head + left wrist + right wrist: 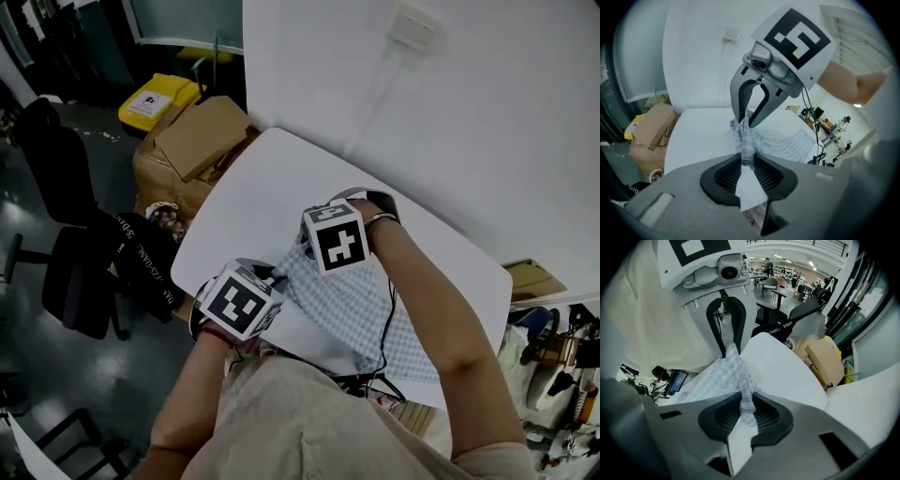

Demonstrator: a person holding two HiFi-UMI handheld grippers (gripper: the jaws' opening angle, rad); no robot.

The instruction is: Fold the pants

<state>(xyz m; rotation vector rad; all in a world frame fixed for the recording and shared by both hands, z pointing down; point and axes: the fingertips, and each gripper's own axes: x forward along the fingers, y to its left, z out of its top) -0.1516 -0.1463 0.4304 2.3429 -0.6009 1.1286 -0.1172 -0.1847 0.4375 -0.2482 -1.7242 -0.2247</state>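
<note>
Pinches one end of the checked pants (361, 314) in left gripper (747, 161) and right gripper (746, 411), clenched tight on bunched cloth; holds it raised off the white table (272, 169), rest lying flat, apparently to fold over.

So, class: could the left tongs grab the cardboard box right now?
Probably not: the left tongs are shut on the pants, and the cardboard box sits beyond the table.
</note>
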